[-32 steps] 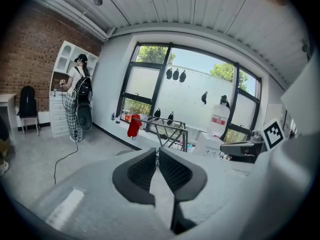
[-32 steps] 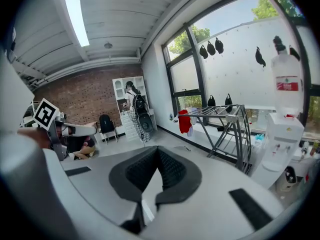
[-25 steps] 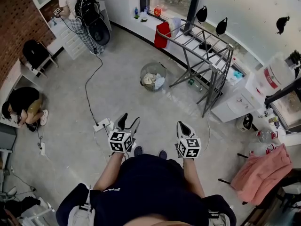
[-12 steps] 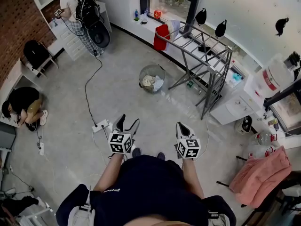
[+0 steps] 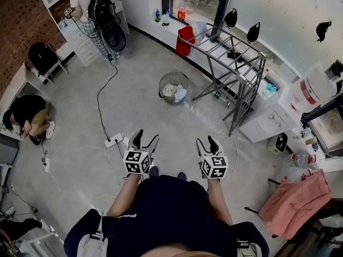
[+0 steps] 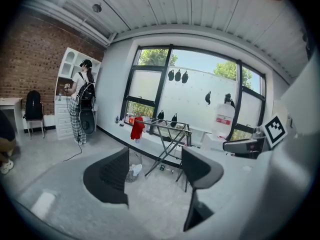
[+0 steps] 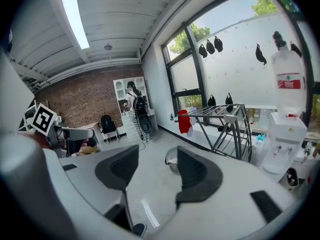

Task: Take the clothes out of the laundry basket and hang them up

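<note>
A round wire laundry basket (image 5: 174, 87) with pale clothes in it stands on the grey floor, well ahead of both grippers. Behind it is a metal drying rack (image 5: 230, 58) with a red garment (image 5: 186, 40) hung on its far end. My left gripper (image 5: 146, 140) is open and empty; its own view shows the basket (image 6: 134, 166) far off between the jaws. My right gripper (image 5: 208, 142) is open and empty too, its jaws having just been opening. In its view the basket (image 7: 171, 160) shows partly behind the right jaw, with the rack (image 7: 222, 121) beyond.
A power strip (image 5: 114, 141) and its cable lie on the floor just ahead on the left. One person (image 5: 94, 7) stands at the back left, another (image 5: 24, 116) crouches at the left wall. A white cabinet (image 5: 268, 122), a water bottle (image 5: 313, 87) and a pink cloth (image 5: 297, 197) are on the right.
The right gripper's jaws were together in the earlier frames and now stand apart. The left gripper and the basket keep their places.
</note>
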Motion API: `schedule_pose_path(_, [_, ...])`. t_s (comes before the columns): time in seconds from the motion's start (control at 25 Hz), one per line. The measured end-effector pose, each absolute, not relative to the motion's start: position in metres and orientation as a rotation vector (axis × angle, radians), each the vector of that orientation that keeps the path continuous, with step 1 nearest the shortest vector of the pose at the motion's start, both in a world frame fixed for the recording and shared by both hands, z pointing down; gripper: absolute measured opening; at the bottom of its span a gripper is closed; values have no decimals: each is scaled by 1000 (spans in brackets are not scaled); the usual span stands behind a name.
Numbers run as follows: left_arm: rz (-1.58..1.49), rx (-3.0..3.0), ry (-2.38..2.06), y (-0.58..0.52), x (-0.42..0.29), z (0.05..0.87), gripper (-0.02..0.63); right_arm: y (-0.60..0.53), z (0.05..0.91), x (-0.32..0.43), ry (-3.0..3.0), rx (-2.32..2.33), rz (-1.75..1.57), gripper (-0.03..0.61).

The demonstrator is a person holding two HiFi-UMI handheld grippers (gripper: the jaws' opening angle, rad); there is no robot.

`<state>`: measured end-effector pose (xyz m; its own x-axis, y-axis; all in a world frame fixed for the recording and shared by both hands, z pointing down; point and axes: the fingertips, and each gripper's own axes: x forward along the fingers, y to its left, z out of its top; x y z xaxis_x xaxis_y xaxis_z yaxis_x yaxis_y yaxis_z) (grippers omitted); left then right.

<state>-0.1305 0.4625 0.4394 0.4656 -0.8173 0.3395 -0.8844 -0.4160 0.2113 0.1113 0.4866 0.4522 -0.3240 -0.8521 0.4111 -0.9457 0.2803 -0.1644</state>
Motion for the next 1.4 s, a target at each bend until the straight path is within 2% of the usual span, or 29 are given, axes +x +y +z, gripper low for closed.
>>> schedule_pose_path(0.04, [260, 2360, -1439, 463, -129, 439, 313, 486, 454, 112, -2303, 1654, 557, 269])
schedule_pose_path(0.08, [259, 2358, -1443, 463, -128, 439, 313, 486, 456, 113, -2301, 1645, 555, 294])
schedule_pose_path(0.88, [302, 2205, -1526, 496, -103, 473, 313, 486, 485, 151, -2323, 1474, 575, 298])
schedule_pose_path(1.4, [280, 2238, -1482, 384, -96, 486, 313, 397, 503, 148, -2317, 1424, 594, 296])
